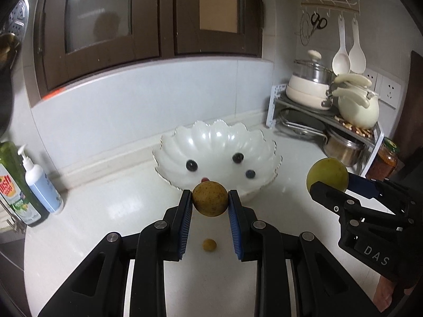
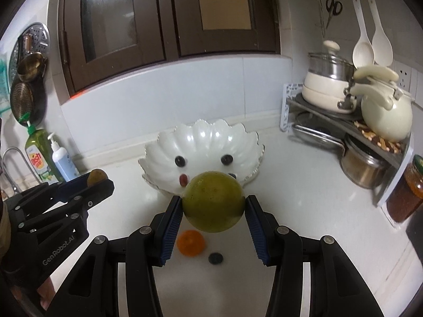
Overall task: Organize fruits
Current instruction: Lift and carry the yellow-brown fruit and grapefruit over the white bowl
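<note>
Two grippers are raised above the white counter (image 1: 105, 211), each pinching one fruit. Left gripper (image 1: 210, 206): a speckled yellow-brown fruit (image 1: 210, 198) is clamped between its blue pads at the fingertips. Right gripper (image 2: 213, 208): a larger green fruit (image 2: 213, 204) is clamped likewise. Just beyond both tips sits the scalloped white bowl (image 1: 185, 142), holding dark berries (image 1: 191, 165). Below the right gripper's fingers lie an orange (image 2: 191, 243) and a dark berry (image 2: 216, 258).

Bare table (image 2: 304, 211) lies open between the scalloped bowl (image 2: 201, 142) and the pot rack (image 2: 351, 121) at right; bottles (image 2: 50, 155) crowd the left, an orange (image 2: 191, 243) and a berry (image 2: 215, 258) lie nearer
</note>
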Action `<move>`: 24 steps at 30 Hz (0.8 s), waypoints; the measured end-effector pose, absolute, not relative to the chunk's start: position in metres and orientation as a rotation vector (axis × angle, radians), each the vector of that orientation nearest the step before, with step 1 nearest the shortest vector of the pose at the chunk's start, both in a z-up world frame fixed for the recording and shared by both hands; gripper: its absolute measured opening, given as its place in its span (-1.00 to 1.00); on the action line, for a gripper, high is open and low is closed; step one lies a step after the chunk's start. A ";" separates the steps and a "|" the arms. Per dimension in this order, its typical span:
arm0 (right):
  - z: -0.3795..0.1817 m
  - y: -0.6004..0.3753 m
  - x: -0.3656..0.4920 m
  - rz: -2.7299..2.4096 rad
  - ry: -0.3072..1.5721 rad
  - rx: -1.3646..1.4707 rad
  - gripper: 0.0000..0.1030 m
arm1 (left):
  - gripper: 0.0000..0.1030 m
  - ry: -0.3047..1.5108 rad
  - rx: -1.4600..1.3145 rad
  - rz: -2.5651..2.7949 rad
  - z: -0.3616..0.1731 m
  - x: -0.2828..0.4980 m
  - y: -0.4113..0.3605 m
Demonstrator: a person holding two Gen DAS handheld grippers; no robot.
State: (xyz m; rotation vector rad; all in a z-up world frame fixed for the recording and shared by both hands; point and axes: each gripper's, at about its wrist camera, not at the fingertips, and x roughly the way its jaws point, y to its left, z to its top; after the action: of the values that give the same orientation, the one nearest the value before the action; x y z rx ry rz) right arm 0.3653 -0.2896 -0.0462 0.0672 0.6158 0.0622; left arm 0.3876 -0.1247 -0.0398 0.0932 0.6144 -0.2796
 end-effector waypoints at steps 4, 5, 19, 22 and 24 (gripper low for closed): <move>-0.037 -0.288 0.370 0.068 0.585 0.068 -0.04 | -0.46 0.589 0.092 -0.271 -0.029 0.394 -0.121; -0.034 -0.287 0.372 0.070 0.576 0.065 -0.04 | -0.46 0.582 0.092 -0.269 -0.026 0.395 -0.121; -0.014 -0.287 0.409 0.092 0.539 0.078 -0.04 | -0.46 0.541 0.089 -0.273 -0.002 0.427 -0.122; -0.013 -0.288 0.421 0.097 0.549 0.078 -0.04 | -0.46 0.540 0.095 -0.266 0.002 0.435 -0.124; -0.012 -0.290 0.430 0.108 0.561 0.083 -0.04 | -0.46 0.541 0.096 -0.263 0.003 0.441 -0.124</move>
State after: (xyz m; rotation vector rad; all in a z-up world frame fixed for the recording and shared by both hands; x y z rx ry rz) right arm 0.4297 -0.2897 -0.0124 0.0827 0.5612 0.1079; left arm 0.4405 -0.1238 0.0034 0.0960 0.5408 -0.2628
